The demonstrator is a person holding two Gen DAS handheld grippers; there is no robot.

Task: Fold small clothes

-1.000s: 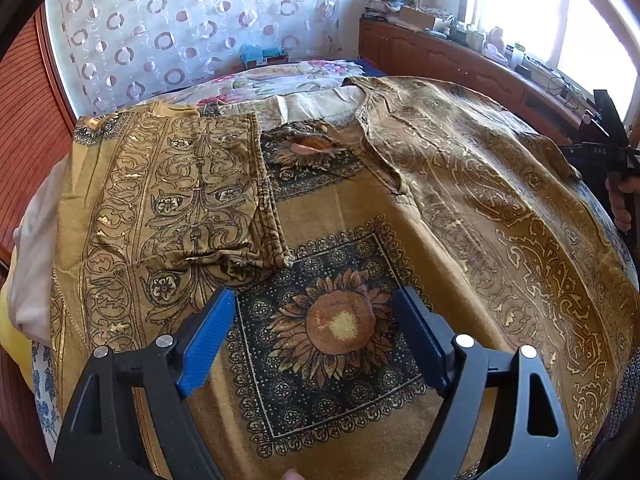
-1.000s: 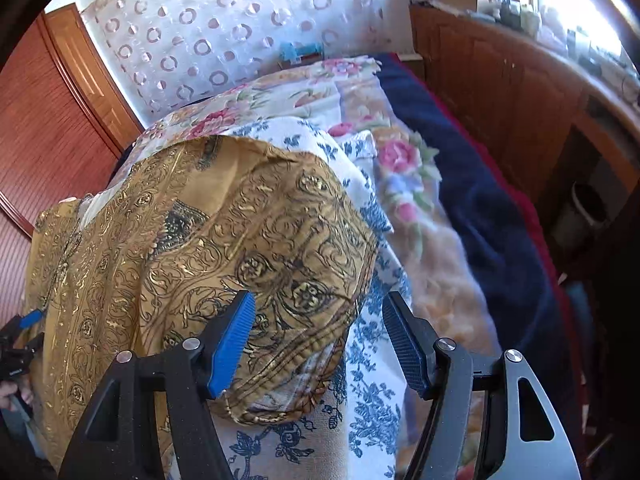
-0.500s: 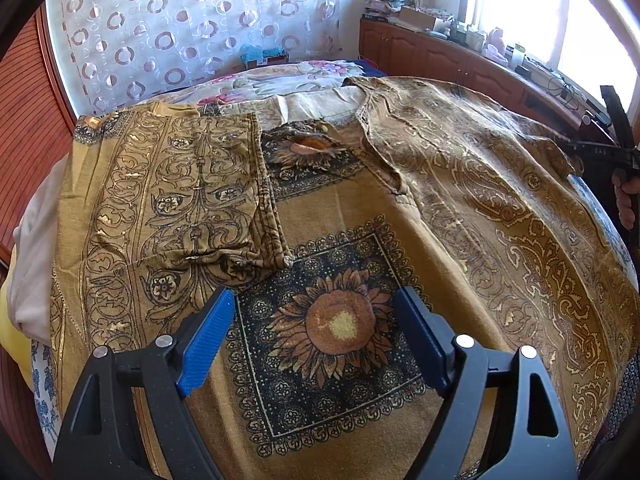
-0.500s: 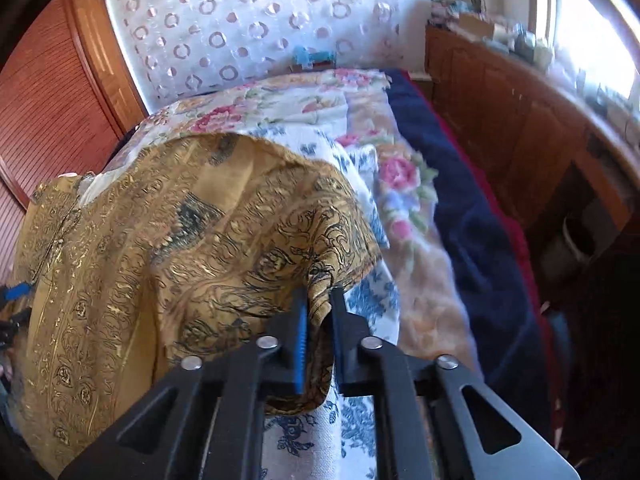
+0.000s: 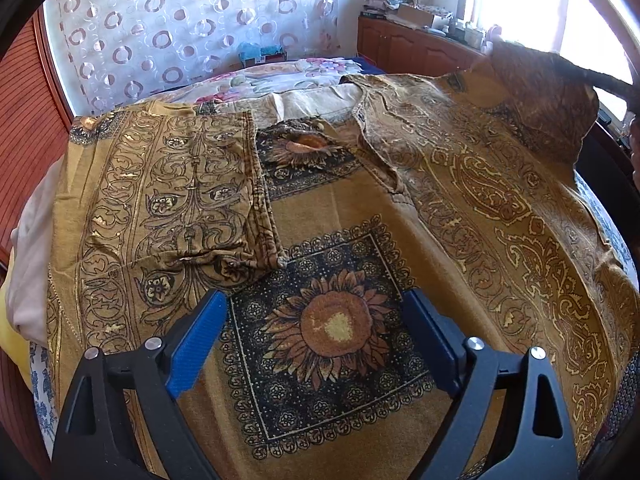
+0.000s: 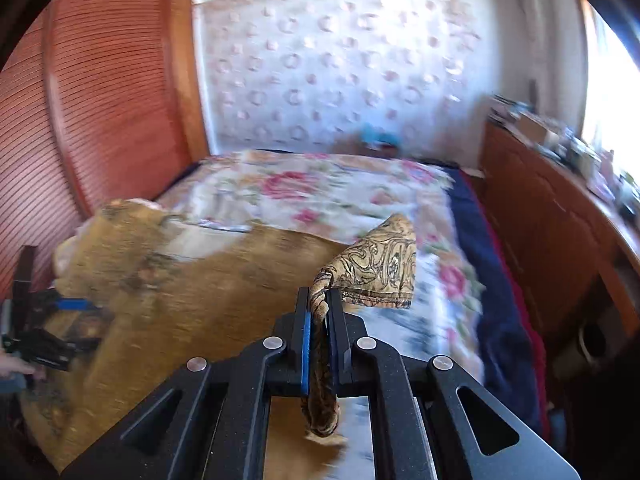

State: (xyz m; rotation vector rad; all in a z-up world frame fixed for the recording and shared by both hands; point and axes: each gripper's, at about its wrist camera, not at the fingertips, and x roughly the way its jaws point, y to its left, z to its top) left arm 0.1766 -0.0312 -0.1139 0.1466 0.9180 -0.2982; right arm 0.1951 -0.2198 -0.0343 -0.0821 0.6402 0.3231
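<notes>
A golden patterned top with a sunflower print lies spread on the bed. Its left sleeve is folded in over the body. My left gripper hovers over the sunflower. Its jaws are opening, and nothing is pinched between them. It also shows at the left edge of the right wrist view as the left gripper. My right gripper is shut on the top's right sleeve. That sleeve is lifted off the bed, and in the left wrist view the raised sleeve hangs at the upper right.
A floral bedspread covers the bed beyond the top. A wooden cabinet with clutter on it runs along the right, under a bright window. A slatted wooden panel stands at the left, and a curtain hangs behind.
My right gripper closed on the edge of the right sleeve, then rose and rolled, lifting the sleeve off the bed. My left gripper stayed in place and its jaws widened slightly.
</notes>
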